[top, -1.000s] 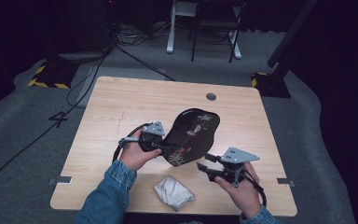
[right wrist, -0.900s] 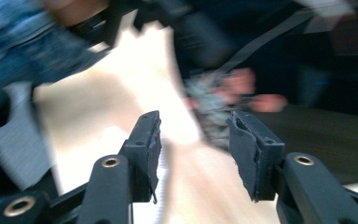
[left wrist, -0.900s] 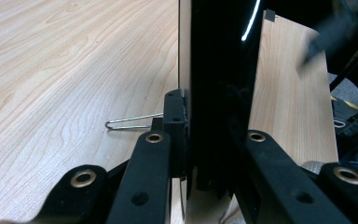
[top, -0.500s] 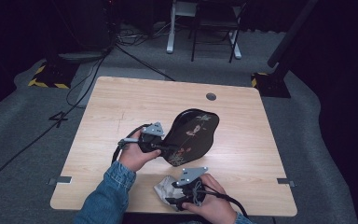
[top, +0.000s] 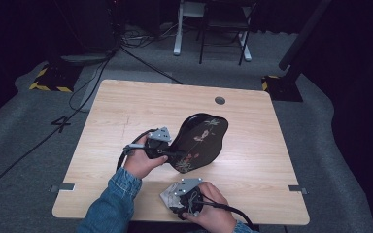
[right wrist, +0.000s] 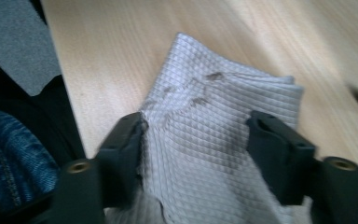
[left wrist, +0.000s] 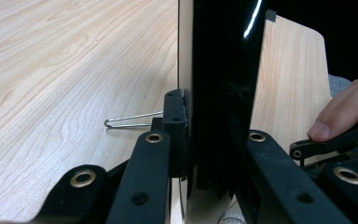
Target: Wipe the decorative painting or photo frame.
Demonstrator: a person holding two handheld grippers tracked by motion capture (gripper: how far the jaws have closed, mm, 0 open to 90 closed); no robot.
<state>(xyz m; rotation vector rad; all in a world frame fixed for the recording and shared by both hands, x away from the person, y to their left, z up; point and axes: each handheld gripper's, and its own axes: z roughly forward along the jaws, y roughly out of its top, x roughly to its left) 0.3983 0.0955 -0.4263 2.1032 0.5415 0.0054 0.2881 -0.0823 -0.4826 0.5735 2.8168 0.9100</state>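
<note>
The left hand-held gripper (top: pixel 167 153) clamped the black tray (top: pixel 199 142) upright; the right hand-held gripper (right wrist: pixel 196 135), jaws just closing slightly, straddled the grey cloth (right wrist: pixel 214 140).

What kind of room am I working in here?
Most likely a dim recording studio or lab, not a home. A bare wooden table stands on grey carpet; cables trail across the floor; yellow-and-black hazard-striped stand bases sit at the table's far corners; a "4" is taped on the carpet.

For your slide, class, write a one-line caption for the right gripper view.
Open right gripper straddling a folded grey waffle-weave cloth on the light wooden table.
</note>
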